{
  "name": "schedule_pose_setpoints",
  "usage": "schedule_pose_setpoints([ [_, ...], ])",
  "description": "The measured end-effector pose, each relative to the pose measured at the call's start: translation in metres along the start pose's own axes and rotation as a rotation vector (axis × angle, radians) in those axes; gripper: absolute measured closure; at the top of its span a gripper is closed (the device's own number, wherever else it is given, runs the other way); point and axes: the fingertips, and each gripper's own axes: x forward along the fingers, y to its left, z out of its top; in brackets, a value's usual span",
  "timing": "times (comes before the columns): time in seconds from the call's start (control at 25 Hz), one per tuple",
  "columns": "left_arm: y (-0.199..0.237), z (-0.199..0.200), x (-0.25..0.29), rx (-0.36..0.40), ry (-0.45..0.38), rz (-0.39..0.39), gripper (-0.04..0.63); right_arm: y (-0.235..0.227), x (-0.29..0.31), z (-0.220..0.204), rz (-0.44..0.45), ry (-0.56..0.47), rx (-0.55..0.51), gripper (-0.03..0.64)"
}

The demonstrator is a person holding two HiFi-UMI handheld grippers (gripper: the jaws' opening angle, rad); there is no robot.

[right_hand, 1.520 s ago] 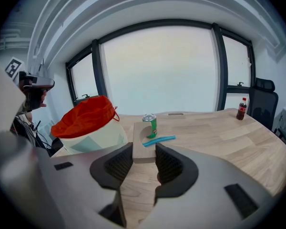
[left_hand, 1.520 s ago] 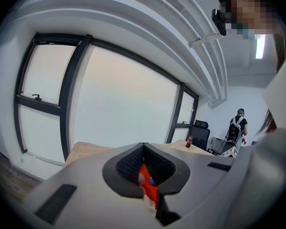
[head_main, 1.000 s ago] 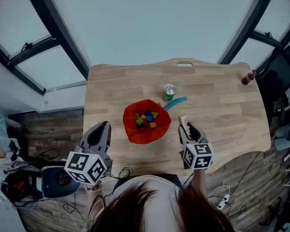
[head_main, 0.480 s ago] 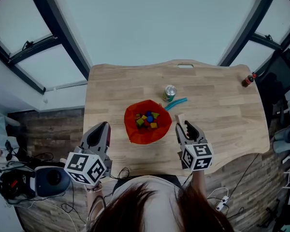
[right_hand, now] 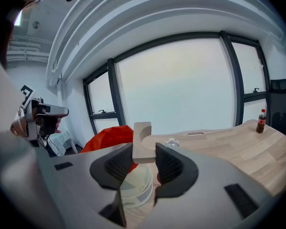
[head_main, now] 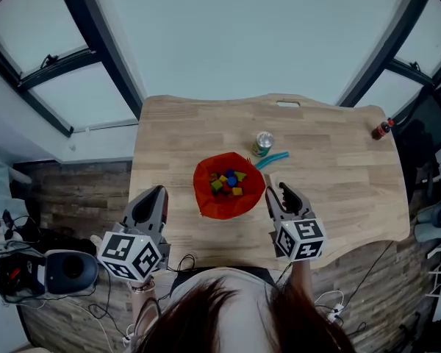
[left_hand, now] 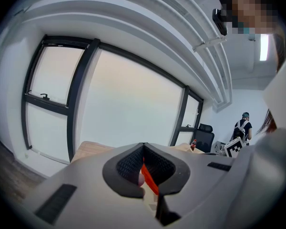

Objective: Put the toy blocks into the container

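Right gripper view: my right gripper [right_hand: 144, 162] clamps a wooden arch block [right_hand: 142, 143] just beside the red container [right_hand: 109, 135]; left gripper [left_hand: 143, 167] closed.

Container [head_main: 206, 197] mid-bench [head_main: 338, 168], toy blocks [head_main: 228, 182] in it. Can [head_main: 262, 143] just far-right of container, stick [head_main: 272, 159] touching or just beside can's near side. Bottle [head_main: 382, 129] at far right corner. Right hand-held gripper [head_main: 277, 192] just right of container, block [right_hand: 142, 142] between its jaws; left hand-held gripper [head_main: 153, 197] near left.

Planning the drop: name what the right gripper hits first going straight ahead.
Probably the silver can, just beside the red container; height is unclear, so the right gripper, shut on a wooden block, may clear it.
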Motion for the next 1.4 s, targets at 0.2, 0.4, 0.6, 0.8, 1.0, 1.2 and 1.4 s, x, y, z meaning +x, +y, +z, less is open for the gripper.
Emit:
schedule_pose_setpoints([
  [0.2,0.004,0.000,-0.006,-0.005,-0.005,0.021,0.584,0.008,0.005,0.004,0.028,-0.002,-0.008,0.468],
  [0.4,0.009,0.000,-0.012,-0.013,-0.011,0.042,0.584,0.016,0.010,0.007,0.056,-0.002,-0.019,0.468],
  [0.6,0.013,0.000,-0.017,-0.019,-0.016,0.061,0.584,0.023,0.015,0.007,0.082,0.006,-0.025,0.468],
  [0.8,0.019,-0.002,-0.023,-0.028,-0.020,0.082,0.584,0.033,0.021,0.009,0.110,0.009,-0.039,0.468],
  [1.0,0.025,-0.004,-0.028,-0.037,-0.024,0.098,0.584,0.040,0.026,0.008,0.130,0.018,-0.052,0.468],
  [1.2,0.028,-0.004,-0.031,-0.044,-0.027,0.109,0.584,0.045,0.028,0.007,0.143,0.027,-0.058,0.468],
  [1.4,0.030,-0.005,-0.031,-0.045,-0.027,0.113,0.584,0.046,0.031,0.006,0.149,0.032,-0.057,0.468],
])
